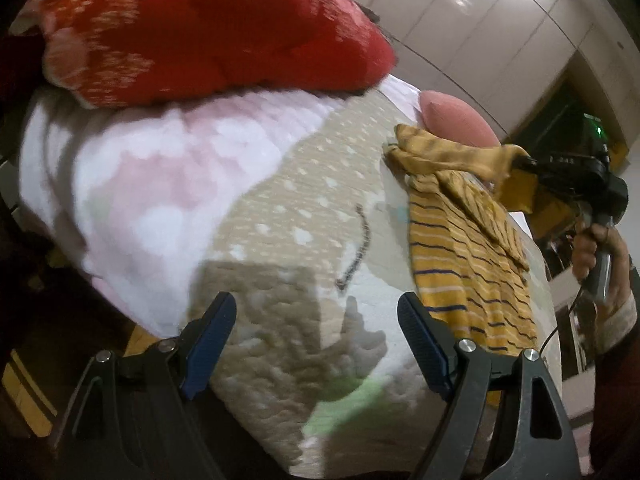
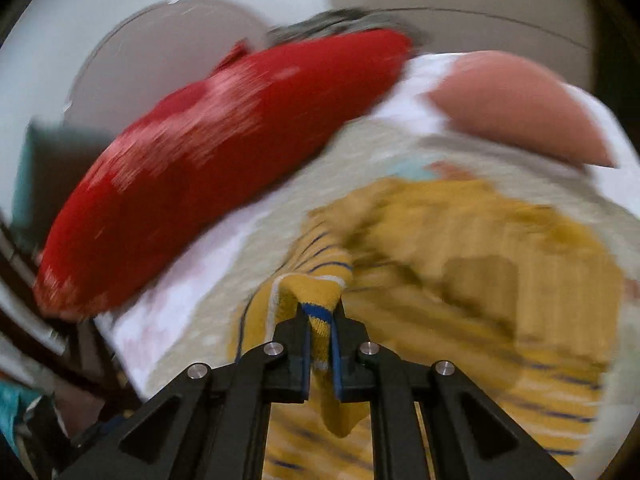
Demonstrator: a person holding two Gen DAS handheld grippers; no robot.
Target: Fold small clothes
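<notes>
Garment (image 1: 472, 264), yellow and striped, is lying on the bed (image 1: 280, 216), on the far side from the red pillow (image 1: 208, 28). Right gripper (image 2: 320, 330) is clamping a fold of its edge, lifting it off the cover. Left gripper (image 1: 316, 344) is hovering beside the garment with jaws apart, holding nothing.

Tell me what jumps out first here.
The red pillow at the far side of the bed. Next, the yellow striped garment on the bed's right, one edge pinched in the right gripper. The left gripper hangs open over bare bedding.
</notes>
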